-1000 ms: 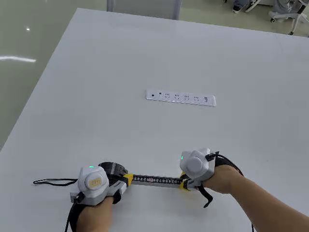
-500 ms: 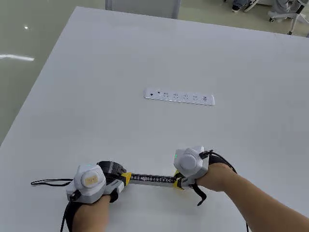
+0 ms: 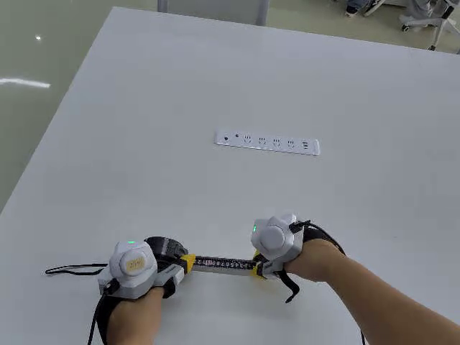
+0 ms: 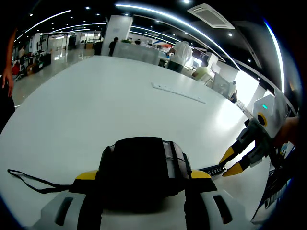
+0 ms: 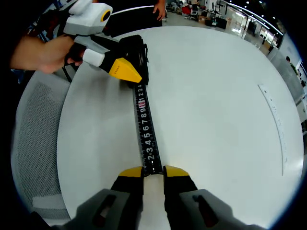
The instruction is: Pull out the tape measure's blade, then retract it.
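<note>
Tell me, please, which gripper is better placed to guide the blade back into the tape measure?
Probably right. The right gripper is shut on the end of the blade, so it can ease it toward the case; the left gripper is clamped around the case, steadying it.

The tape measure case (image 4: 139, 163) is black. The blade (image 5: 145, 129) is black with white numerals and 1 red mark. The left hand-held gripper (image 3: 180, 263) and right hand-held gripper (image 5: 153, 171) are pale grey with yellow tips. The counter (image 3: 215, 86) and power strip (image 3: 268, 142) are white.
</note>
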Tool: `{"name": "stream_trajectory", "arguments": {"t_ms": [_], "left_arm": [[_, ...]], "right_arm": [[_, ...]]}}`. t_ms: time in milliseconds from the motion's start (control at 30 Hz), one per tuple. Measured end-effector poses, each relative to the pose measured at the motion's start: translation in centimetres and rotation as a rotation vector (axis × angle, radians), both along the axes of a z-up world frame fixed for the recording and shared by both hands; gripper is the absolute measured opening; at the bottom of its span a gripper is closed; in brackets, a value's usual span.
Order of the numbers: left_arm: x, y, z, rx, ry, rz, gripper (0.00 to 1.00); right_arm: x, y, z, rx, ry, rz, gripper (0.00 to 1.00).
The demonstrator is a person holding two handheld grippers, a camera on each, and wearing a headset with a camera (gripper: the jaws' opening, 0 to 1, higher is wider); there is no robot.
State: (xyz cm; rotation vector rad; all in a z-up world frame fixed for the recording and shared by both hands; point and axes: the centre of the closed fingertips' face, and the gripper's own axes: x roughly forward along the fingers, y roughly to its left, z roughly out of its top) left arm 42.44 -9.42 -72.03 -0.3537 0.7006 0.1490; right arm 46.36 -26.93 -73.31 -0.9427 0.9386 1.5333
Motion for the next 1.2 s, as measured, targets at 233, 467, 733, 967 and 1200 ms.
{"name": "stream_trajectory", "arguments": {"t_ms": [233, 467, 733, 967, 1200], "left_arm": [[0.0, 0.0, 0.0, -0.002, 0.001, 0.001, 0.67], [0.0, 0.1, 0.0, -0.002, 0.001, 0.000, 0.67], [0.0, 0.0, 0.0, -0.002, 0.003, -0.001, 0.67], [0.0, 0.0, 0.0, -0.002, 0.003, -0.002, 0.67], [0.0, 0.1, 0.0, -0.001, 0.001, -0.002, 0.67]], "right_arm": [[-0.2, 0.7, 0.0, 0.004, -0.002, 0.008, 0.15], [-0.4, 1.2, -0.1, 0.009, 0.001, 0.001, 0.15], [-0.6, 1.7, -0.1, 0.016, -0.003, 0.008, 0.15], [-0.7, 2.1, -0.1, 0.021, -0.002, 0.013, 0.15], [-0.9, 2.6, -0.2, 0.021, 0.006, 0.009, 0.15]]}}
